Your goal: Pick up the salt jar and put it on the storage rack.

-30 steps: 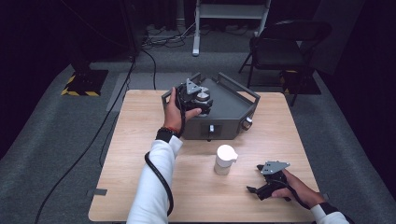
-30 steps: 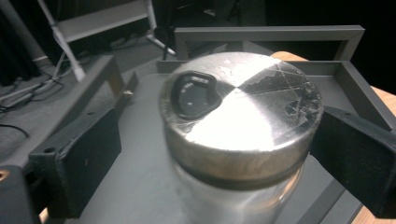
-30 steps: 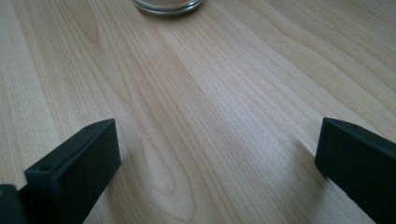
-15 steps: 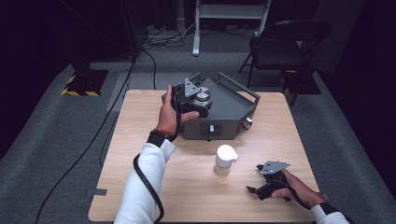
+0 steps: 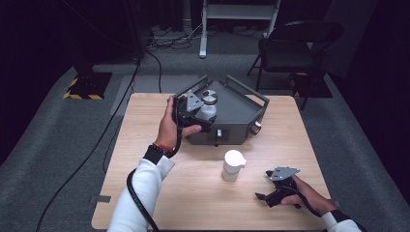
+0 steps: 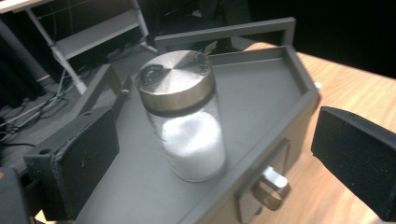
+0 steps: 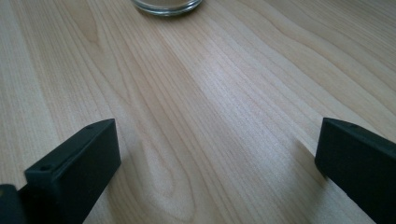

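Pale wood grain runs under the right gripper [image 7: 215, 158], which rests low on the table [image 5: 193, 193] at the person's near right. Its jaws are spread wide and empty, and nothing about it has changed over the last second.

A little farther in stands a white-capped jar [image 5: 233, 165], alone near the table's middle. Its glass base [image 7: 167, 5] shows just ahead of the right gripper, well apart from it.

Beyond that is the grey metal box [image 5: 237, 108] with a raised rim and a drawer knob [image 6: 268, 186] on its front. This is where the change is: the left gripper [image 5: 202, 115], which a second ago sat over the box top, has eased back a touch. The metal-lidded jar [image 6: 187, 126] of white powder now stands upright on the box's top tray, in plain sight. The left jaws are released, one on each side of the jar with a gap to both. It looks as if the jar has just been set down, though the earlier views are too small to be sure it was held. If so, the placing is done and the hand only needs to draw clear.

Counted: two jars, two grippers, one box, one table. One chair [image 5: 290, 48] stands on the floor behind.
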Demonstrator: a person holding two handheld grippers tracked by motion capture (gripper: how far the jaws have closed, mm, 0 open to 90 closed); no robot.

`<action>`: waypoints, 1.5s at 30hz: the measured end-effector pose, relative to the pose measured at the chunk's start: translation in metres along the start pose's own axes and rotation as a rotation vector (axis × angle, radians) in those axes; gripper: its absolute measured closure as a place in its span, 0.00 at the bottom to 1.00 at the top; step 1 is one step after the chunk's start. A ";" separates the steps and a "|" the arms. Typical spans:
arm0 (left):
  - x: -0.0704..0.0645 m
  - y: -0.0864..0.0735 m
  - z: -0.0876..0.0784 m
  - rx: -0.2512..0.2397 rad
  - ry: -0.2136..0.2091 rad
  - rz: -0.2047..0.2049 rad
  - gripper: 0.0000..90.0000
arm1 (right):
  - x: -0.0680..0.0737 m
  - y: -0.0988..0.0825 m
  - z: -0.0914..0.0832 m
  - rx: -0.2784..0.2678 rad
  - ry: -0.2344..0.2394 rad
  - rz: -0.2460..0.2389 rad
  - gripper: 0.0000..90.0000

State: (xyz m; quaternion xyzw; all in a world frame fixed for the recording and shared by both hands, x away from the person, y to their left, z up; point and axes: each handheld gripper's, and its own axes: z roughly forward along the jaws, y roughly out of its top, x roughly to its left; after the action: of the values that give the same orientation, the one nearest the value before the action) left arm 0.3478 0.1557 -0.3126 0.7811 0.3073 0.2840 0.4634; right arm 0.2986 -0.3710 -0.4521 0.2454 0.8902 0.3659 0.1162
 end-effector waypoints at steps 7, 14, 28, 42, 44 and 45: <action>-0.006 -0.016 -0.013 -0.025 0.006 -0.011 0.01 | 0.000 0.000 0.000 0.000 -0.001 0.001 0.00; -0.013 -0.035 -0.026 -0.040 0.025 -0.020 0.01 | 0.000 0.000 0.000 0.000 -0.002 0.002 0.00; -0.022 -0.069 -0.036 -0.031 -0.006 -0.025 0.01 | 0.000 0.000 0.000 0.000 -0.002 0.002 0.00; -0.043 -0.095 -0.050 0.042 -0.018 0.026 0.01 | 0.000 0.000 0.000 0.000 -0.001 0.000 0.00; -0.047 -0.099 -0.052 0.049 -0.013 0.036 0.00 | 0.000 0.000 0.000 0.000 -0.001 0.000 0.00; -0.048 -0.101 -0.053 0.056 -0.017 0.039 0.00 | 0.000 0.000 0.000 0.000 0.000 0.000 0.00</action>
State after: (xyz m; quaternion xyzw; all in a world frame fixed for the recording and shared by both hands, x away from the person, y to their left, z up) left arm 0.2560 0.1879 -0.3888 0.8020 0.2959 0.2774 0.4384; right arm 0.2988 -0.3708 -0.4521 0.2454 0.8902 0.3659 0.1164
